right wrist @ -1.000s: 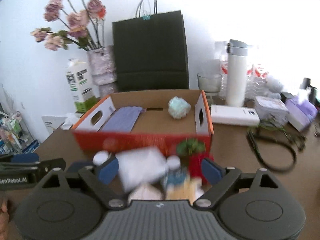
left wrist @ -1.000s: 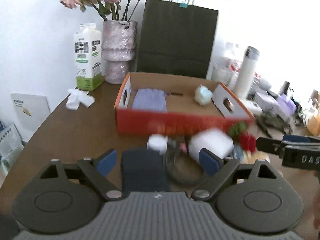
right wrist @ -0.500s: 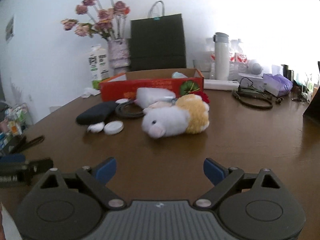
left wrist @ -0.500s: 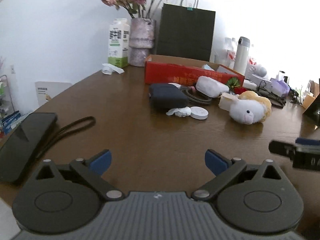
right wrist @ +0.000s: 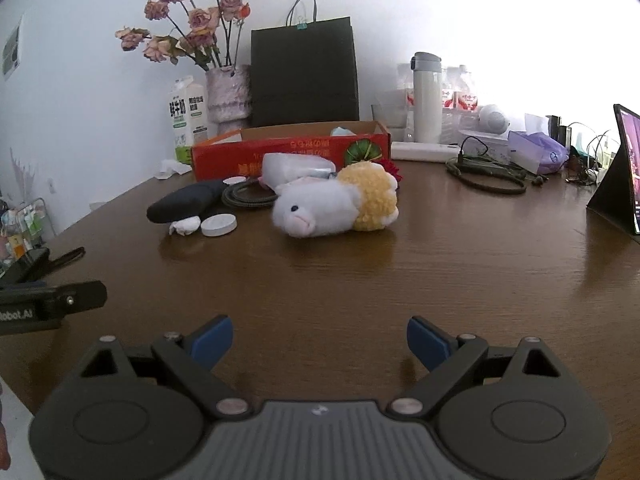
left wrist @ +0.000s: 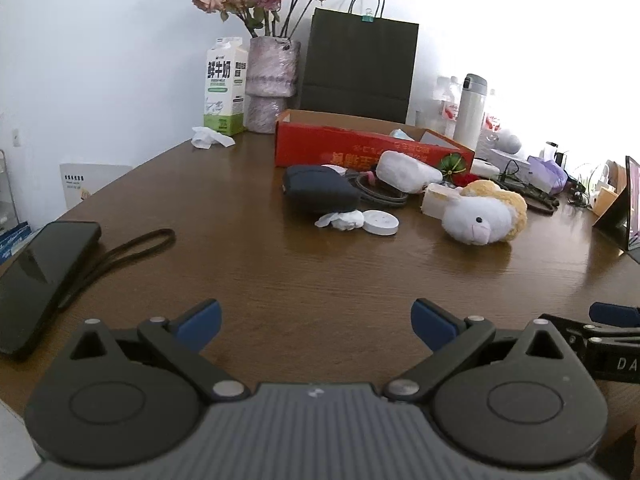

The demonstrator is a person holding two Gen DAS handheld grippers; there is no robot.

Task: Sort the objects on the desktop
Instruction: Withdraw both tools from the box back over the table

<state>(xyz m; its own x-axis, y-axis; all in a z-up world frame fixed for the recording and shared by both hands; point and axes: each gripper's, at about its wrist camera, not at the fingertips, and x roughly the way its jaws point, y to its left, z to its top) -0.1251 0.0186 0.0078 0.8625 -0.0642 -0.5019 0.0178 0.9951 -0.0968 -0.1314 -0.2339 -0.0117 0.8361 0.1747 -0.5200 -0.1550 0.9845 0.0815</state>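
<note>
Left tool (left wrist: 315,316) agape, phone (left wrist: 38,276) beside — plush (left wrist: 478,216) ahead

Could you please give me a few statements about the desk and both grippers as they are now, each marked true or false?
1. The left gripper is open and holds nothing. True.
2. The white and yellow plush toy lies inside the red cardboard box. False: it lies on the brown wooden table, in front of the box.
3. The round white disc sits beside the dark blue pouch. True.
4. The right gripper is shut on the black phone. False: it is open and empty; the phone lies on the table.
</note>
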